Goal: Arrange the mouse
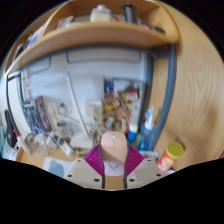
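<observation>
Holding one pale mouse (pixel 112 148) clamped between the pink pads (pixel 97 157) of the gripper (pixel 112 160), lifted above the wooden desk (pixel 60 160). Seemingly carrying it mid-task; next, lowering onto bare desk. Beside the mouse: one orange-lidded jar (pixel 172 154). Above it: one wooden shelf (pixel 100 35).

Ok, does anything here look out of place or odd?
Only the pale mouse: it stands on end between the fingers of the gripper rather than lying flat. Nothing looks spilled or damaged.

Cluttered wooden shelf (pixel 100 35), orange-lidded jar (pixel 172 154)
</observation>
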Available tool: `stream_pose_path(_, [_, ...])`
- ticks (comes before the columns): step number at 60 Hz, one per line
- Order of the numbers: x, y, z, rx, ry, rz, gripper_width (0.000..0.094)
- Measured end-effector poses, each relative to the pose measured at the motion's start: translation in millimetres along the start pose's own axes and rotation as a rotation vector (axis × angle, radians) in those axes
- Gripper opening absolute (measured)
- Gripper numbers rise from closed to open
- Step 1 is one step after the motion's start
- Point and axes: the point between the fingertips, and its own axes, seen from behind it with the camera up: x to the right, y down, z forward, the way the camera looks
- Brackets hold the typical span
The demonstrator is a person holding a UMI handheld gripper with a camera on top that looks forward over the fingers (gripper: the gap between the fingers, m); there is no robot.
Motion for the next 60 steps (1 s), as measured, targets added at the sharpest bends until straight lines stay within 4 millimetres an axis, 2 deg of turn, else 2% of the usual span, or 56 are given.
stream_pose_path(5, [-37.2, -65.6, -19.3, 0.101, -0.014, -0.016, 0.0241])
stream_pose_path(11, [-90.0, -109.9, -29.4, 0.171, -0.046, -0.037, 0.0242])
stream_pose_path(14, [-117.4, -116.0, -27.4, 0.176, -0.064, -0.051, 0.0242])
stream_pose_path(18, [-155.4, -107.8, -16.7, 0.156, -0.097, -0.060, 0.0241])
stream_pose_path(23, [-200.8, -68.1, 7.5, 0.080, -0.130, -0.069, 0.0241])
stream_pose_path(26, [-223.4, -31.7, 25.1, 0.010, -0.147, -0.077, 0.0242])
stream_pose_path(30, [-246.5, 26.9, 45.8, -0.094, -0.171, -0.091, 0.0256])
stream_pose_path(37, [-264.2, 129.6, 74.1, -0.284, -0.172, -0.118, 0.0256])
stream_pose_path(42, [-267.0, 185.8, 84.5, -0.373, -0.173, -0.115, 0.0255])
stream_pose_path(43, [-266.4, 195.1, 86.3, -0.390, -0.169, -0.116, 0.0284])
stream_pose_path(48, [-266.6, 225.8, 90.0, -0.442, -0.161, -0.121, 0.0297])
stream_pose_path(50, [-266.1, 221.7, 92.7, -0.410, -0.156, -0.129, 0.0307])
stream_pose_path(60, [-269.3, 226.0, 84.2, -0.447, -0.147, -0.129, 0.0439])
